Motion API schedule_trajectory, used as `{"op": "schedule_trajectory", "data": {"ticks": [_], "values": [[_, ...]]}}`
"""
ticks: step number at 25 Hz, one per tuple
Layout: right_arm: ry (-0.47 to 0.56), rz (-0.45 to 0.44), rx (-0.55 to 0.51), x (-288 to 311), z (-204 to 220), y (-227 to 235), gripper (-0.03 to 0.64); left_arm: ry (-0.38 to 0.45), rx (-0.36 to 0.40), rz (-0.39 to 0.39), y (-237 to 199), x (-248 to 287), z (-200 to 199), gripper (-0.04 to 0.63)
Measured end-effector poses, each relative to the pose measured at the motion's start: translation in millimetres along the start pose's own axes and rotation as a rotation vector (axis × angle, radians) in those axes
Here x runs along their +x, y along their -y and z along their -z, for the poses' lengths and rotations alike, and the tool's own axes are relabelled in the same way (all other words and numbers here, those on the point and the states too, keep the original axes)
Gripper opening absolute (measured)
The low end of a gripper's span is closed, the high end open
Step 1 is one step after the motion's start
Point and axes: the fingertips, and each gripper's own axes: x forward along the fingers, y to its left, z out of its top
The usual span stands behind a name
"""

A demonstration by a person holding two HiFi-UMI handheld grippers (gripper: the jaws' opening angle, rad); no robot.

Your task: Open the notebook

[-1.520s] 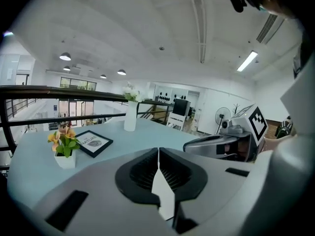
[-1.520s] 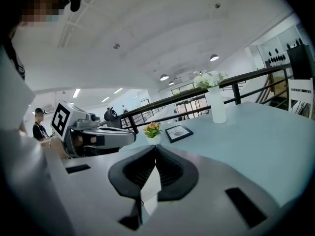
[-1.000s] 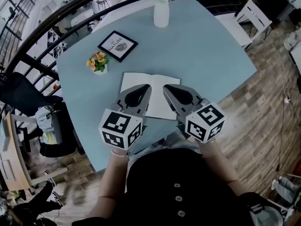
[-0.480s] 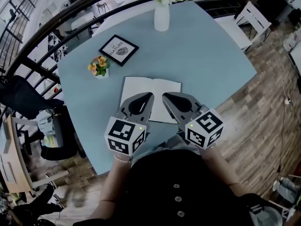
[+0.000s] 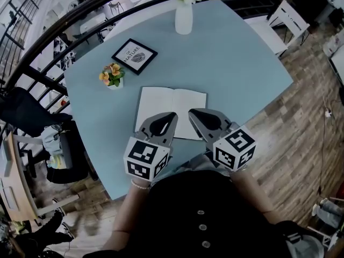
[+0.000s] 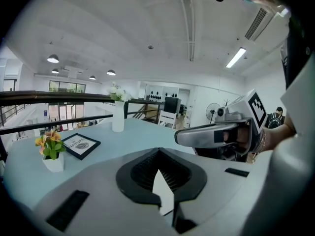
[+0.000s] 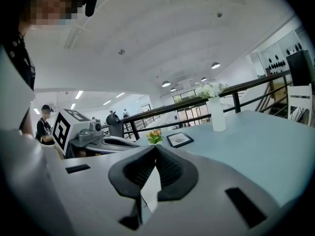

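The notebook lies open and flat on the blue table, showing two white pages. My left gripper hovers over the near part of its left page, jaws shut with nothing between them. Beside it, my right gripper is over the near part of the right page, its jaws meeting at the tips and empty. In the left gripper view the closed jaws show a sliver of white page beneath, with the right gripper alongside. In the right gripper view its jaws are closed too.
A small pot of orange flowers and a black-framed picture sit left and beyond the notebook. A white vase stands at the far edge by a dark railing. The table's near edge runs just under the grippers.
The left gripper has sunk slightly and drawn back toward the person. The right gripper has barely shifted. The notebook stays open and still.
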Motion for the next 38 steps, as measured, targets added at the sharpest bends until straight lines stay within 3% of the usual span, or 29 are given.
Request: {"op": "schedule_trajectory", "data": {"ticks": [19, 38], "values": [[-0.088, -0.013, 0.016, -1.1, 33.2, -10.7, 0.008, -0.086, -0.039, -0.008, 3.7, 0.5, 36.5, 0.017], [-0.097, -0.014, 0.009, 7.5, 35.0, -7.3, 0.006, -0.099, -0.056, -0.028, -3.1, 3.0, 42.0, 0.017]]}}
